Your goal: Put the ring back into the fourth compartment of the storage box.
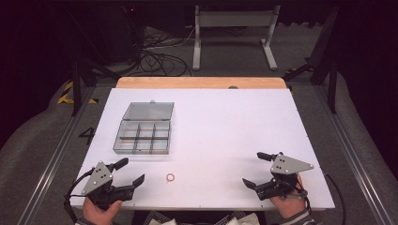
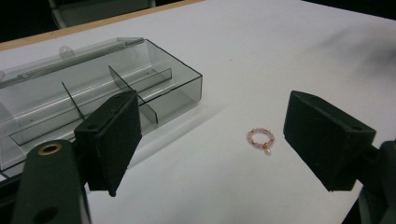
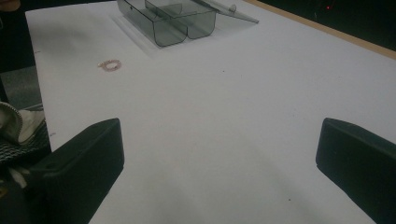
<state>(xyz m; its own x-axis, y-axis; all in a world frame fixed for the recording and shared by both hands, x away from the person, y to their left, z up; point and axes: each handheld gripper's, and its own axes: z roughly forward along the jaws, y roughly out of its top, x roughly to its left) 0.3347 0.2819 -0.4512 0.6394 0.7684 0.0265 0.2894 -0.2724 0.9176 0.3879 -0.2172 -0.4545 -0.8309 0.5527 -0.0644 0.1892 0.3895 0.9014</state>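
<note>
White table (image 1: 225, 126) under dim light, dark floor around. At 7 o'clock, left gripper (image 1: 130, 171), jaws spread wide, holding nothing. At 5 o'clock, right gripper (image 1: 253, 168), jaws equally wide, empty. Between them near the front edge, pink bead ring (image 1: 170, 177), lying flat, untouched. Farther off at 10 o'clock, clear compartment box (image 1: 143, 138), lid open

Left gripper (image 1: 133, 171) and right gripper (image 1: 253, 169) both held low at near edge, jaws spread wide, pointing inward and forward.
</note>
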